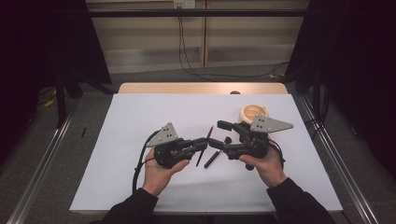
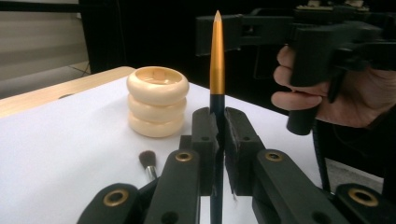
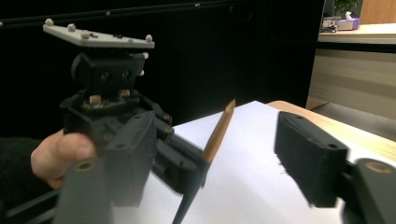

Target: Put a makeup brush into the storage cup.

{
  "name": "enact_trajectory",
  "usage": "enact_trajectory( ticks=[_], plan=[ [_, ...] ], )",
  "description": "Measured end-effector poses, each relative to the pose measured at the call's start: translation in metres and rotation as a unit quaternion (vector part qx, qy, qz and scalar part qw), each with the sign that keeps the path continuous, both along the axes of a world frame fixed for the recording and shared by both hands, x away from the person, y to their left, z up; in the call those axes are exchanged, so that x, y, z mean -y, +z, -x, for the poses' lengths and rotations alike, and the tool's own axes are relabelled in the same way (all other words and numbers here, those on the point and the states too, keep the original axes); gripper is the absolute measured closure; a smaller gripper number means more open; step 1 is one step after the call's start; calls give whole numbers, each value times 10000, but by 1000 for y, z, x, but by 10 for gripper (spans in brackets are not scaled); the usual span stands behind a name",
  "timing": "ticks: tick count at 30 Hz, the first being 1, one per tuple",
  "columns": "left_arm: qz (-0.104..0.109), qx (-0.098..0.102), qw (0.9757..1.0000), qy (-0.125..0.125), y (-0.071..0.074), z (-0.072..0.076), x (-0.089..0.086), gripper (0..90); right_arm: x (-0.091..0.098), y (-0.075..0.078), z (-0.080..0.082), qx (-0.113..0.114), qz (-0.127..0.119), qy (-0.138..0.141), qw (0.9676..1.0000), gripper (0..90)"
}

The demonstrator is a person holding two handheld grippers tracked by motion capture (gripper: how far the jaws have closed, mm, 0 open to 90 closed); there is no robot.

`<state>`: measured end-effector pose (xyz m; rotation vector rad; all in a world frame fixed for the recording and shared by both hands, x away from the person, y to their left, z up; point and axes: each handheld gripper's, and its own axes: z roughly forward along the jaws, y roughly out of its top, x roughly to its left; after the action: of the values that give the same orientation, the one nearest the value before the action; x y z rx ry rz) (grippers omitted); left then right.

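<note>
white sheeting covers the table [image 1: 140, 177], with dark curtains to either side and pale wall panels behind. the left gripper [image 1: 201, 143] is clamped tight on a slim brush handle [image 2: 216, 60], dark at the bottom and gold toward its pointed tip, which stands upright between the closed jaws in the left gripper view. the right gripper [image 1: 223, 135] faces it from the other side; its jaws stand partly open with the handle's tip [image 3: 219, 130] in the gap between them, and neither pad looks to be pressing on it. a second brush [image 1: 215, 155] with a dark tuft lies on the sheet just below the two grippers, and a cream ringed holder [image 1: 254, 114] stands behind the right gripper.

the risk, as i judge it, is a bad handover: the handle is thin and tapered, so if the right jaws close off-centre or too near the tip it could slip or swing out. if the left lets go before the right has a firm hold, it would fall onto the sheet, perhaps onto the lying brush.

the lower end of the held handle is hidden behind the left jaws, so its bristle end cannot be made out. the right gripper view is blurred, so any contact there is hard to judge.
</note>
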<state>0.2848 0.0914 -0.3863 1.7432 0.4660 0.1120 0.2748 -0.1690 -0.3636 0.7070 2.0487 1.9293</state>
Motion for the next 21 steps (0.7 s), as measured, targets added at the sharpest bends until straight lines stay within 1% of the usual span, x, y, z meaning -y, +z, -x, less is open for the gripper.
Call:
enact_trajectory(
  ticks=[1, 3, 4, 6, 9, 11, 15, 16, 17, 19, 21],
  plan=[
    [19, -10, 10000, 8, 0, 0, 0, 835, -1, 1, -2, -29, -40, 41, 10000, 363],
    [-21, -2, 10000, -13, -1, 1, 0, 835, -4, 0, -4, -62, -76, 83, 9999, 395],
    [-6, -16, 10000, -3, -1, 1, 0, 835, -5, -1, -4, -83, -41, 96, 9999, 403],
    [17, -6, 10000, 17, -2, 1, 1, 835, -6, -3, -5, -130, -46, 159, 9998, 438],
    [38, -26, 10000, -36, -3, 2, 2, 835, -7, -4, -5, -153, -52, 190, 9997, 475],
    [-21, -8, 10000, -37, -3, 2, 2, 835, -5, -5, -5, -159, -61, 165, 9997, 500],
    [-24, -6, 10000, -36, -3, 2, 2, 835, -4, -5, -4, -179, -95, 197, 9996, 554],
    [-10, -6, 10000, -60, -4, 2, 3, 835, -4, -6, -5, -172, -67, 205, 9996, 561],
    [-48, 17, 10000, -69, -3, 2, 3, 835, -4, -6, -5, -203, -60, 219, 9995, 571],
    [-31, -25, 10000, -63, -4, 2, 4, 835, -5, -7, -5, -224, -64, 252, 9994, 620],
    [-23, -24, 10000, -62, -4, 2, 4, 835, -5, -8, -6, -236, -60, 249, 9994, 636]
  ],
)
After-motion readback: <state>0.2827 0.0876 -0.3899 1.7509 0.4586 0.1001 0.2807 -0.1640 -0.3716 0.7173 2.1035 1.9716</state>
